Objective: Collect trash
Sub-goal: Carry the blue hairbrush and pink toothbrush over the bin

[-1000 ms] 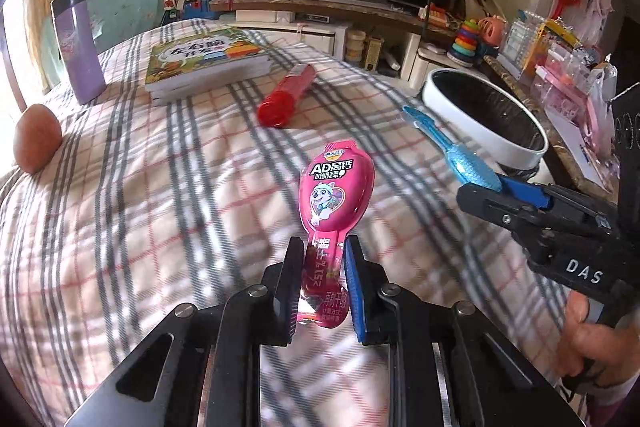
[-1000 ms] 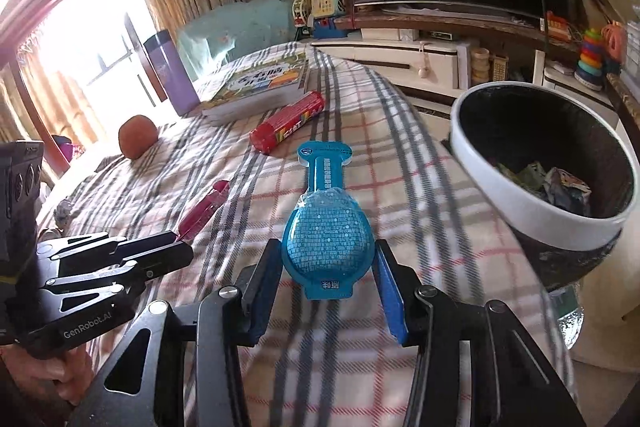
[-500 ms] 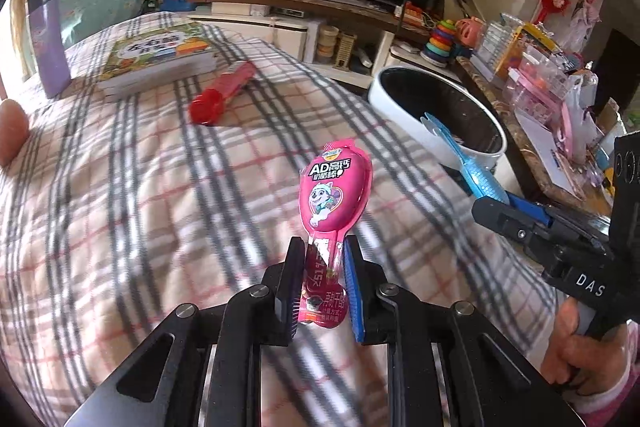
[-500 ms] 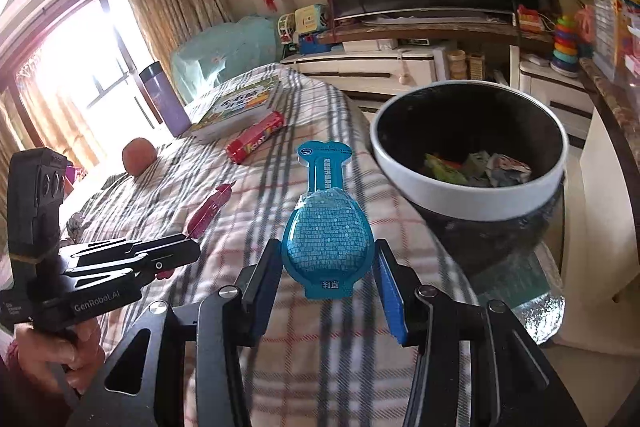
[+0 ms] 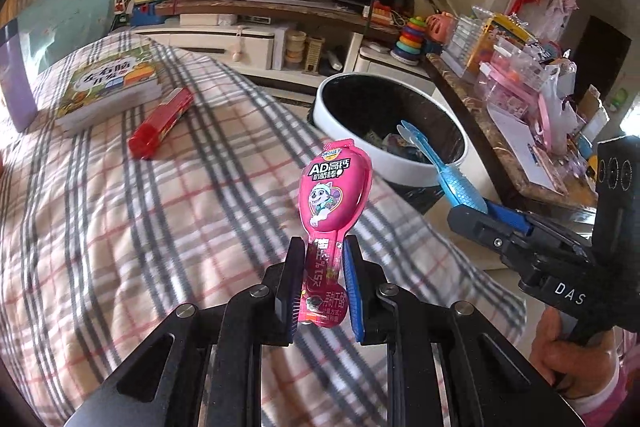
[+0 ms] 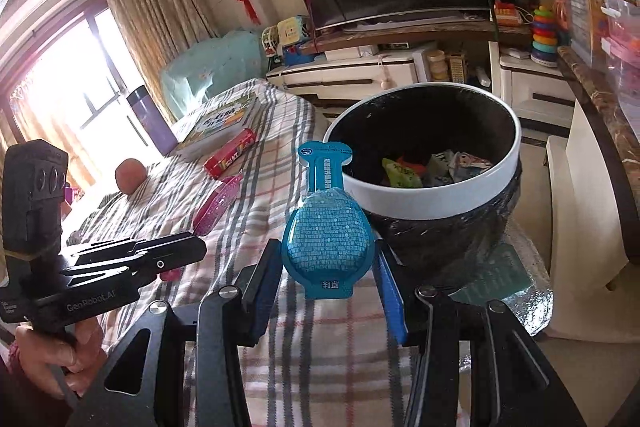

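My left gripper is shut on the stem of a pink spoon-shaped snack wrapper, held above the plaid bedspread. My right gripper is shut on a blue spoon-shaped wrapper, whose tip reaches the near rim of the white-rimmed black trash bin. The bin holds several crumpled wrappers. In the left wrist view the bin stands beyond the bed's edge, and the right gripper carries the blue wrapper over its rim. The left gripper with the pink wrapper shows at the left in the right wrist view.
A red tube package, a book and a purple bottle lie farther back on the bed. An orange fruit sits near the window side. A cluttered counter stands right of the bin, a TV cabinet behind.
Both grippers have carried their wrappers toward the bin, which now looks closer and larger. The blue wrapper's tip has come over the bin's rim. Both grips are unchanged.
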Available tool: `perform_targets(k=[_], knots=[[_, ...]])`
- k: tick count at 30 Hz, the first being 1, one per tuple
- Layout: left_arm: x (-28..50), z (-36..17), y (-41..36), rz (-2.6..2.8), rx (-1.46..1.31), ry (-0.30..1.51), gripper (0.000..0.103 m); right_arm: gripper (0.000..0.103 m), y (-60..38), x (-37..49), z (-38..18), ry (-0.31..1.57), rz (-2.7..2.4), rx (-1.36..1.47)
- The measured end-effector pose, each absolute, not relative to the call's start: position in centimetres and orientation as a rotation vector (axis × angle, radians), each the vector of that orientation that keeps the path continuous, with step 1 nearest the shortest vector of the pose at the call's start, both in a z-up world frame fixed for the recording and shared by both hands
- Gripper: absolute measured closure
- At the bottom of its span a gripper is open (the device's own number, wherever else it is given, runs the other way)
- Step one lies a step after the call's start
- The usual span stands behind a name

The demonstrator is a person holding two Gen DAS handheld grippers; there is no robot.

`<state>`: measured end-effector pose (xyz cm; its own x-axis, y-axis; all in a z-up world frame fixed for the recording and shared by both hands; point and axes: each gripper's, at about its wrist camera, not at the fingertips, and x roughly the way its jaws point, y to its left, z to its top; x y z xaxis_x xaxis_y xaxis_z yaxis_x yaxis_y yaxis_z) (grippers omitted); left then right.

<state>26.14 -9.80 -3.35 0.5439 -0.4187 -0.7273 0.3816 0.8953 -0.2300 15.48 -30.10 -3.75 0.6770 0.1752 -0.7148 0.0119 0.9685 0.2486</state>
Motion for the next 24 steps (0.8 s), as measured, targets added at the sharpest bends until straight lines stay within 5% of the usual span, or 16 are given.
perform_targets(k=[24], knots=[[29.8, -2.4, -14.9, -0.551, -0.014, 0.849, 0.085, 0.057, -34.9, 16.1, -2.4, 0.795, 0.019, 0.264]])
